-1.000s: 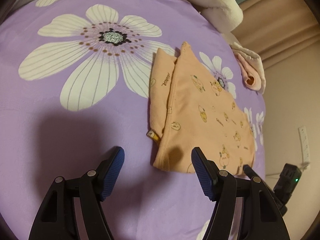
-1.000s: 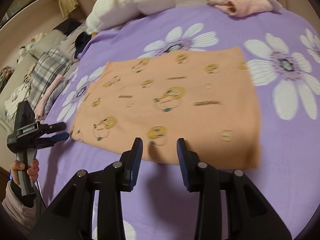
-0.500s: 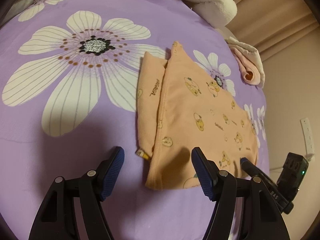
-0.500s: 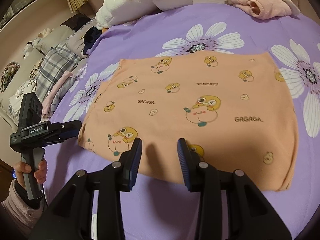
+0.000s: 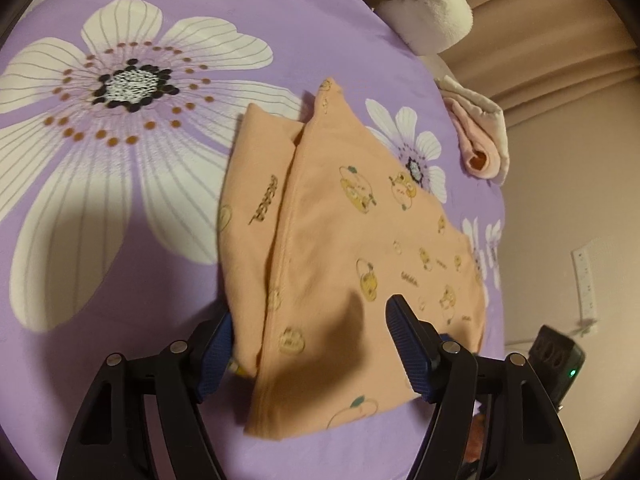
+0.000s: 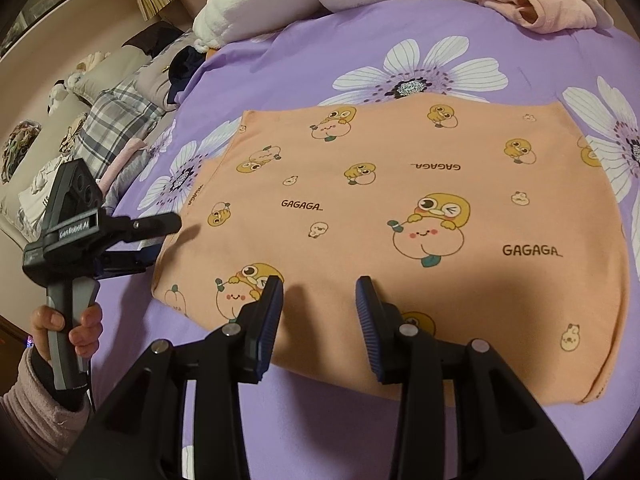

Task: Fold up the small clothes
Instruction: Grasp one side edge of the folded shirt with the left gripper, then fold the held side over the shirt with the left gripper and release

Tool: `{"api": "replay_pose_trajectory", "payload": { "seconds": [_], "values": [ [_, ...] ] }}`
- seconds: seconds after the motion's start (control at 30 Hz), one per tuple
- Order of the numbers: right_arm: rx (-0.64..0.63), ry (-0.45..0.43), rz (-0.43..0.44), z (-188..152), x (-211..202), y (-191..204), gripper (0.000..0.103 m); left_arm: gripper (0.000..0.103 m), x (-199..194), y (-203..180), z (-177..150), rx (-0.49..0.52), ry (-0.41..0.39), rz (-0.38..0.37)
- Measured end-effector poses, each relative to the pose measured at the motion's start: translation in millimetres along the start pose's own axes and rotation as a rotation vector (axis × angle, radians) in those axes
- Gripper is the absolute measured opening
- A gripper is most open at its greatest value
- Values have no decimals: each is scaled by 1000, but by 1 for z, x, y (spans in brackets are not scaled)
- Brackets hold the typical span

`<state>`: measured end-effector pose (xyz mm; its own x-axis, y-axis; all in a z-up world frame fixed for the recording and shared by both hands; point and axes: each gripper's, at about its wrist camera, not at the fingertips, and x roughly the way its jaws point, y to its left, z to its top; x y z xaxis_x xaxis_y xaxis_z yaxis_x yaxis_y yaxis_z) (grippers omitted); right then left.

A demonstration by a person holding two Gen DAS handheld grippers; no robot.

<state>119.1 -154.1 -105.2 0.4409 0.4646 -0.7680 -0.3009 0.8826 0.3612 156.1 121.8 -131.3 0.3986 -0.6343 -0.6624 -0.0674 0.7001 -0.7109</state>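
Left tongs (image 5: 310,354) and right tongs (image 6: 320,320), both spread: soft, limp peach cartoon-print cotton garment (image 6: 400,216), best pinched along lower-frame hem.

left tongs (image 5: 310,350) now straddling orange garment (image 5: 352,248) corner, right tongs (image 6: 320,312) nearer

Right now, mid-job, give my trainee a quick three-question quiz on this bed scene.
1. True or false: the orange garment lies flat on the purple bedsheet, with neither gripper closed on it.
2. Which word is printed on the garment? A) GAGAGA B) BANANA C) HELLO
3. Fill in: in the right wrist view, the left gripper reaches the garment at its ____ edge.

Key
1. True. The right gripper hangs over the near edge with jaws apart; the left gripper's open jaws straddle a corner.
2. A
3. left
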Motion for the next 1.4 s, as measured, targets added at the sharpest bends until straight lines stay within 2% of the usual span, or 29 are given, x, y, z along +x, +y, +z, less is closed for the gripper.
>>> {"api": "replay_pose_trajectory", "payload": {
  "seconds": [0.17, 0.4, 0.47, 0.57, 0.63, 0.7, 0.77, 0.93, 1.07, 1.2, 1.4],
  "values": [
    [2, 2, 5, 2, 3, -2, 39, 71, 6, -1, 7, -8, 5, -30],
    [18, -3, 14, 5, 9, -3, 40, 71, 14, 2, 17, -55, 18, -124],
    [22, -6, 16, 5, 11, -3, 41, 71, 15, -1, 17, -50, 20, -115],
    [28, -7, 19, 4, 12, -2, 41, 70, 16, -10, 15, -29, 5, -65],
    [34, -5, 22, 5, 12, -3, 41, 61, 17, -15, 14, -22, -2, -35],
    [38, -8, 23, 6, 9, -3, 41, 40, 21, -17, 14, -22, 5, -7],
    [32, -22, 16, 7, 5, -2, 42, 31, 24, -16, 14, -28, 16, 13],
    [23, -61, -5, 9, -1, -3, 36, 25, 25, -19, 13, -27, 19, 61],
    [-16, -4, -66, 1, 12, -1, 26, 21, 24, -29, 12, 6, 22, 93],
    [-80, -4, -87, -5, 9, 6, 25, 19, 20, -47, 11, 59, 17, 104],
    [-27, -62, -59, -9, -18, -6, 28, 17, 13, -74, 11, 123, -2, 97]
  ]
}}
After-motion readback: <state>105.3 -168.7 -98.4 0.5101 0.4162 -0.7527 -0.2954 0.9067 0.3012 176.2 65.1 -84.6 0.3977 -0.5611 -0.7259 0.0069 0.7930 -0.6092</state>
